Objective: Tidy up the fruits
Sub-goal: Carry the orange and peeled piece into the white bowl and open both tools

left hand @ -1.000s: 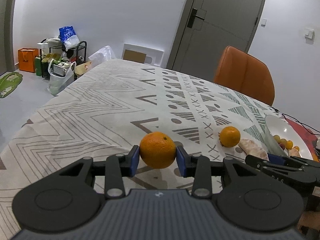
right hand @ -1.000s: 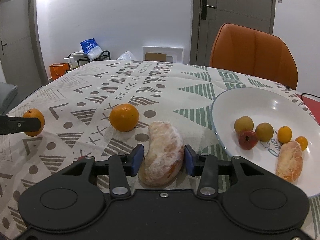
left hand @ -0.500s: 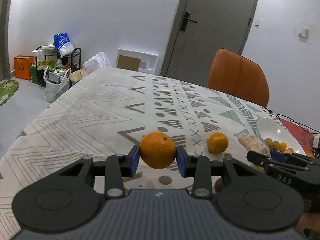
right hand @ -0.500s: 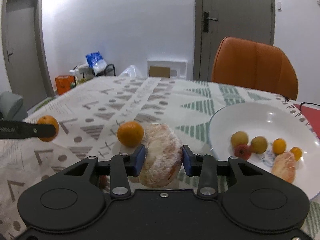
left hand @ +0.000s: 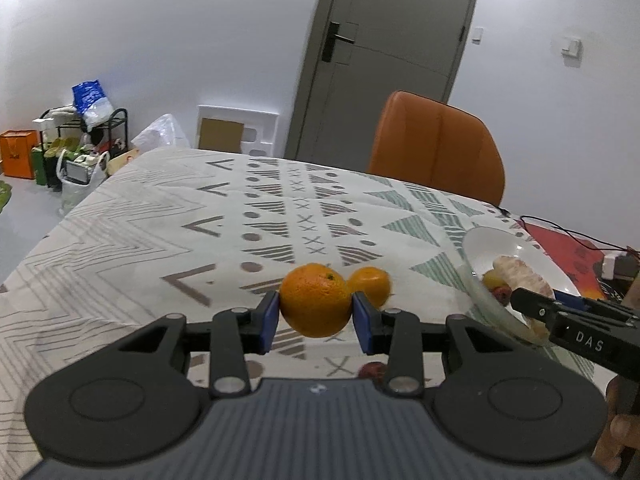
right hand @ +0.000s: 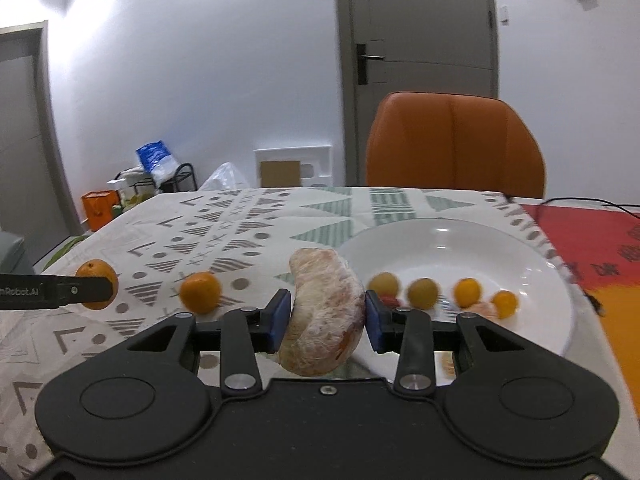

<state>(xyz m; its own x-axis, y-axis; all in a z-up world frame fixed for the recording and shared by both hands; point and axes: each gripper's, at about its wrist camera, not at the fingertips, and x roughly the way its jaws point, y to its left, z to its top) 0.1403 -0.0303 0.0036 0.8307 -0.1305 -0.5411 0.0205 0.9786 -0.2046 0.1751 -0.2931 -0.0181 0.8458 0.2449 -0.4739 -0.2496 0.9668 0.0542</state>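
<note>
My left gripper (left hand: 316, 316) is shut on an orange (left hand: 316, 305) and holds it above the patterned tablecloth (left hand: 140, 240). A second orange (left hand: 374, 285) lies on the cloth just behind it; it also shows in the right wrist view (right hand: 200, 292). My right gripper (right hand: 325, 320) is shut on a peeled pomelo segment (right hand: 324, 316), held over the left rim of the white plate (right hand: 460, 240). Several small fruits (right hand: 422, 293) and another peeled piece (right hand: 482, 309) lie in the plate.
An orange chair (right hand: 456, 144) stands at the table's far side. A red mat (right hand: 592, 240) and a cable (left hand: 568, 232) lie right of the plate. A small red fruit (left hand: 372, 370) lies on the cloth under my left gripper. Bags and a rack (left hand: 80, 140) stand on the floor far left.
Both grippers have risen and moved right toward the plate with their fruit. The pomelo segment was lifted off the cloth and now hangs over the plate's left rim.
</note>
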